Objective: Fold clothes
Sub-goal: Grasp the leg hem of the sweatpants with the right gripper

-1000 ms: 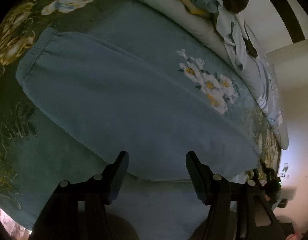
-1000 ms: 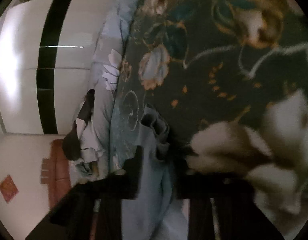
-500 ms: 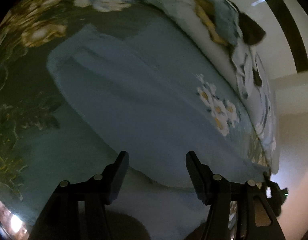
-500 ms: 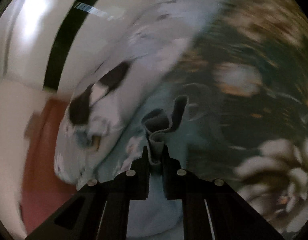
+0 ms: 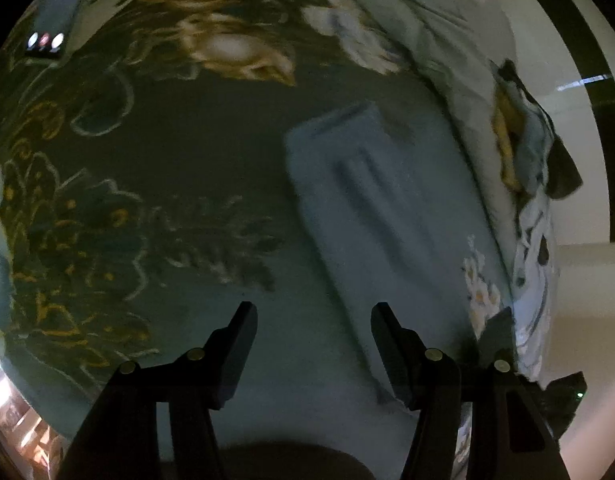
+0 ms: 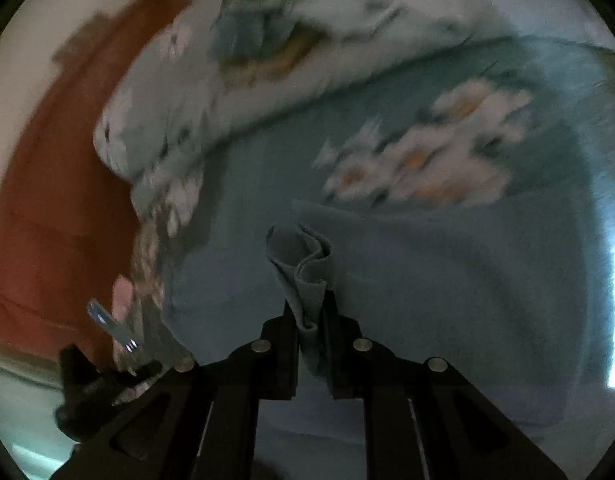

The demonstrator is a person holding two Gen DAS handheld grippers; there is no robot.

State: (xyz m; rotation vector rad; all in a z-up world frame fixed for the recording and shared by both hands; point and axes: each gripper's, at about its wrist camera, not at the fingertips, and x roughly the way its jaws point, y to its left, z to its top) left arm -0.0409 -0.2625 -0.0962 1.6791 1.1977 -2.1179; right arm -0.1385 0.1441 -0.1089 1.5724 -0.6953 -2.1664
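So the big change over that last second was on the right side: a second back the right gripper (image 6: 310, 312) was sitting around the bunched end of the blue garment (image 5: 371, 216) with its jaws apart, and by this moment they were pinched tight on a ruffled fold of it (image 6: 303, 264), with the cloth poking up between the fingers. The right wrist view also swung a lot, from facing the dark floral bedspread (image 5: 147, 152) to looking across the lighter blue part of the cover with the white flowers (image 6: 423, 160), so I'd guess that end was being lifted and carried over for a fold.

The left gripper (image 5: 313, 320) was still spread wide and holding nothing. It had drifted off the garment, which a second earlier filled the space right ahead of its jaws; now the cloth lay flat on the bed ahead and to the right, with only the right finger (image 5: 391, 344) over its near edge.

My read: fold was underway one-handed, left tongs free to pin or smooth
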